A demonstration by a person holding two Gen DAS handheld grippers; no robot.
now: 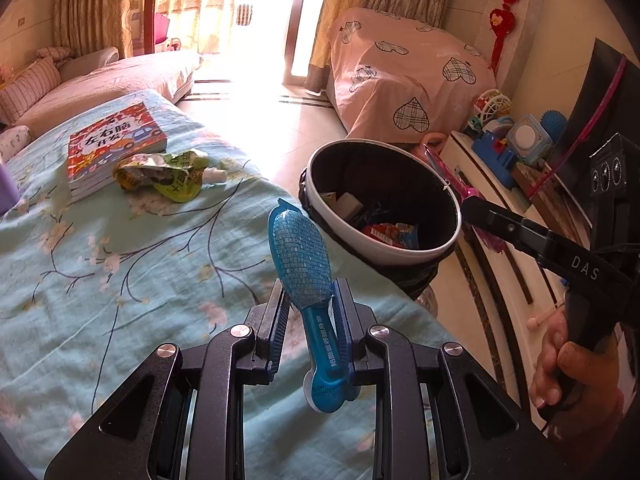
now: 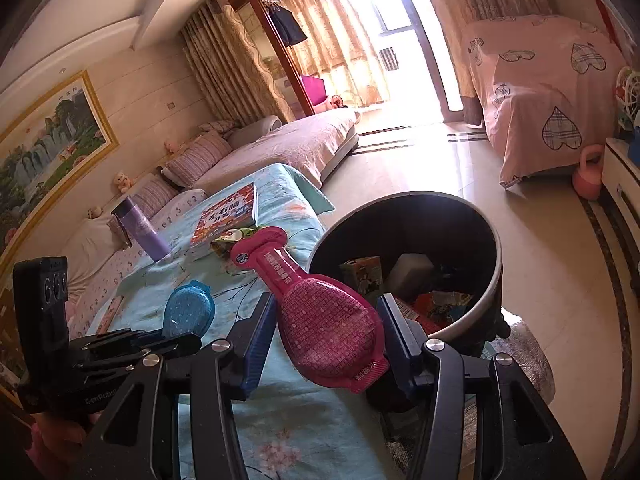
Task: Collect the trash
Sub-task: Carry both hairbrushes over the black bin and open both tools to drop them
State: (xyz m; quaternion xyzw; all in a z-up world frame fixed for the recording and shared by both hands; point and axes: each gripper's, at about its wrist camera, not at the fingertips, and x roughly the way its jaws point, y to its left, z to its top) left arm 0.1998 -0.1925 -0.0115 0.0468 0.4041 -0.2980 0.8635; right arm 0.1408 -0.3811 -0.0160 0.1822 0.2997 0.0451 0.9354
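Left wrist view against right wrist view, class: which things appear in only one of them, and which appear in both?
Only the left wrist view shows the person's hand on the right gripper's handle and the toys on the side cabinet. Only the right wrist view shows the purple bottle and the framed painting. Both show the bin, the book, the green pouch, the blue pack in the left gripper, and the pink pack in the right gripper.
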